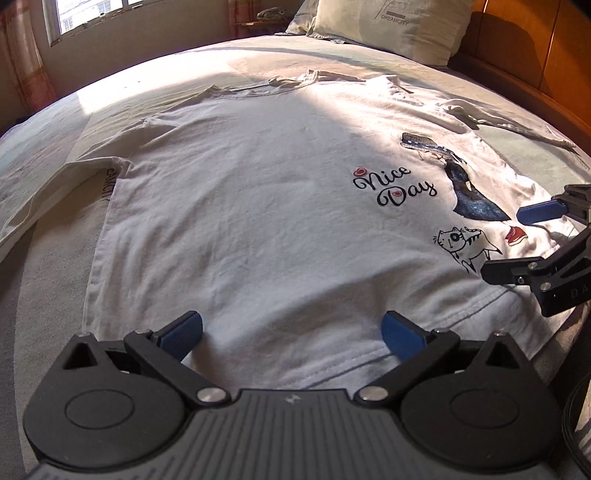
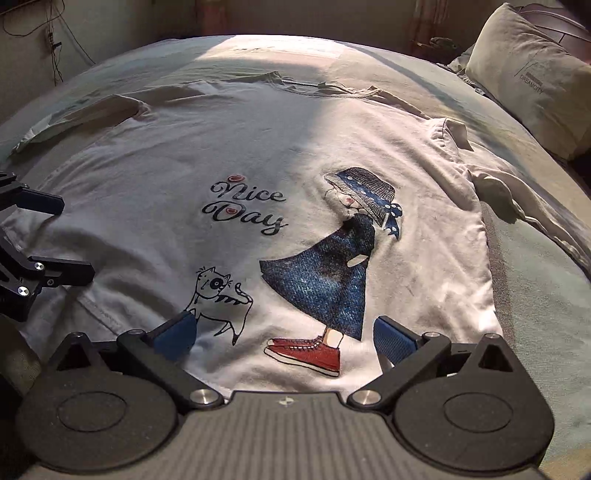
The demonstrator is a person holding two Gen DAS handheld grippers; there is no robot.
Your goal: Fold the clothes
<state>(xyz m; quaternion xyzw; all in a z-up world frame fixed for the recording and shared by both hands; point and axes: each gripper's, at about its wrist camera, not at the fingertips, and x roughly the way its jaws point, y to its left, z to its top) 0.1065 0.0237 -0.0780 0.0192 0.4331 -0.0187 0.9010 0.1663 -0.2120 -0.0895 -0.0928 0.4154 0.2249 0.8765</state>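
A white long-sleeved shirt (image 1: 236, 206) (image 2: 177, 155) lies flat and face up on the bed, printed with "Nice Day", a cat and a girl in a blue dress. My left gripper (image 1: 291, 334) hangs open over the bottom hem on the shirt's plain side, nothing between its blue pads. My right gripper (image 2: 284, 338) stands open over the hem by the red shoe print, also holding nothing. Each gripper shows in the other's view: the right gripper (image 1: 517, 240) at the far right, the left gripper (image 2: 62, 240) at the far left. Both sleeves lie spread outward.
The bed sheet (image 1: 44, 280) is pale grey-green. A pillow (image 1: 391, 26) (image 2: 528, 77) leans at the head against a wooden headboard (image 1: 524, 51). A window (image 1: 92, 14) sits beyond the far side, casting a bright sun patch across the shirt's collar.
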